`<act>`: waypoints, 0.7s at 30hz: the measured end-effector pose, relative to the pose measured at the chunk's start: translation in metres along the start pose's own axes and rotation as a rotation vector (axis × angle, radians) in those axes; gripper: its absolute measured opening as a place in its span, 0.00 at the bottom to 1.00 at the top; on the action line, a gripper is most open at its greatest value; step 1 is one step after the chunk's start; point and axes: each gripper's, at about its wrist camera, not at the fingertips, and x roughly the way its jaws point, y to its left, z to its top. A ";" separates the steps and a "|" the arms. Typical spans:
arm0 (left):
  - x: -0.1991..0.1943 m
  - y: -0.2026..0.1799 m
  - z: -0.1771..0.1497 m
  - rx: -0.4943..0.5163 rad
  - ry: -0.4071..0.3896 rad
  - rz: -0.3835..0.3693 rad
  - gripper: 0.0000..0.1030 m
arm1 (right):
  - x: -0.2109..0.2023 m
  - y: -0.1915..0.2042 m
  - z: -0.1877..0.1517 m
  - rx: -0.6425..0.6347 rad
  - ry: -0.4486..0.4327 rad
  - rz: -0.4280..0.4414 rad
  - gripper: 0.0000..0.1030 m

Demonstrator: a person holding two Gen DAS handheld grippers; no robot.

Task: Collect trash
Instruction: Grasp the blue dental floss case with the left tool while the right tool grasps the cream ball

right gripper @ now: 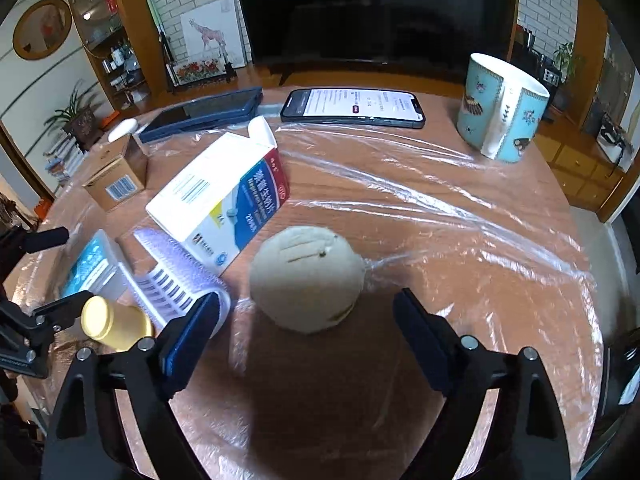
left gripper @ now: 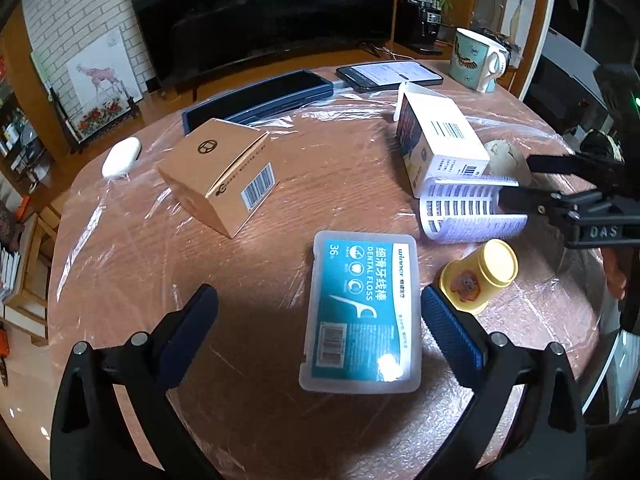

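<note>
So here's where I'm at with the trash pickup. My right gripper (right gripper: 306,334) has its jaws spread apart with nothing pinched, and the beige crumpled wad (right gripper: 306,278) sits dead ahead, just past the tips and centred in the gap. It's a roundish lump lying on the plastic-wrapped table (right gripper: 460,220), no real long axis to fuss over, so I reckon any approach angle works as long as I keep straddling it. The white and blue carton (right gripper: 224,204) lies just to its left, and the lilac hair roller (right gripper: 180,276) is right against my left-side finger, so drifting left could knock those.

My left gripper (left gripper: 320,320) is also wide open and empty, hovering over the dental floss box (left gripper: 362,314). That box lies flat with its long side running near-to-far, right between the fingers, so the pads would close across its short width. The yellow bottle (left gripper: 480,276) lies tipped over just beside my right-side finger there.

For the wad, the right hand is clearly the nearer one; in the left view it's only a sliver far right behind the carton.
</note>
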 end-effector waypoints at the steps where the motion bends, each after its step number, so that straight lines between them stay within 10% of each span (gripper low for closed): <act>1: 0.001 0.000 0.001 0.007 0.000 0.000 0.96 | 0.002 0.001 0.001 -0.004 0.005 -0.001 0.85; 21: 0.014 0.008 0.002 0.002 0.041 -0.054 0.72 | 0.011 0.005 0.015 -0.059 0.042 -0.012 0.66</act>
